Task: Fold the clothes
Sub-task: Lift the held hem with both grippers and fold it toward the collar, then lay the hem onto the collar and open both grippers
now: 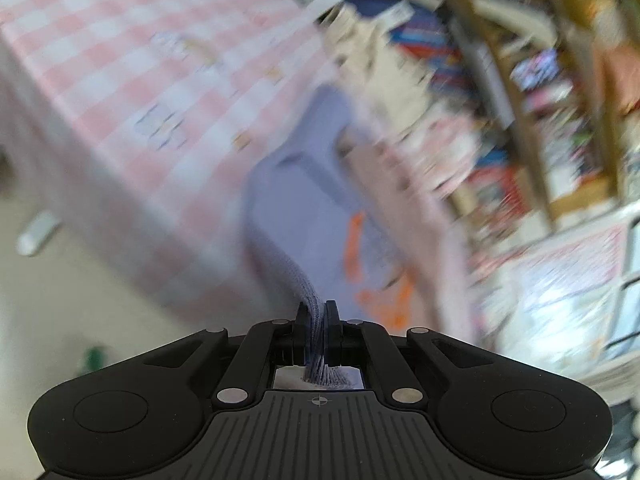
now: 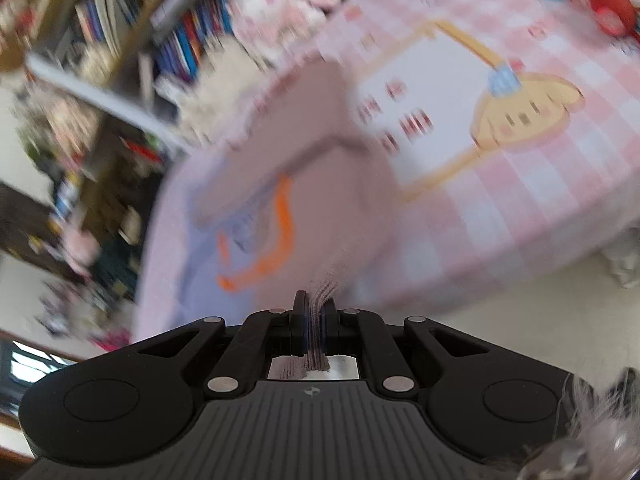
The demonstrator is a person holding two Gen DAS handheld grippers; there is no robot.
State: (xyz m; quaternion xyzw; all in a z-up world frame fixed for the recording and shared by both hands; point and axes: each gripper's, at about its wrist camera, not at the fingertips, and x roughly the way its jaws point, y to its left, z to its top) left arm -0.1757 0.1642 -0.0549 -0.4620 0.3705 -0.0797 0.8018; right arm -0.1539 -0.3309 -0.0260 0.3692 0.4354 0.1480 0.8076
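Pink-and-white checked tablecloth (image 1: 132,80) is seen behind. Left gripper (image 1: 318,316) and right gripper (image 2: 316,312) are each clamped on an edge of the lavender knit garment with orange print (image 1: 296,208), stretched over the table edge. Soft, light, drapey; edges are best gripped.

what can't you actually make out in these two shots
- Garment: its type and full shape, motion-blurred in both views.
- Orange print: smeared, unreadable.
- Shelves: contents blurred.
- Gripped hem: hidden between left claw and right claw fingers.
- Red object on table: cut by the edge.
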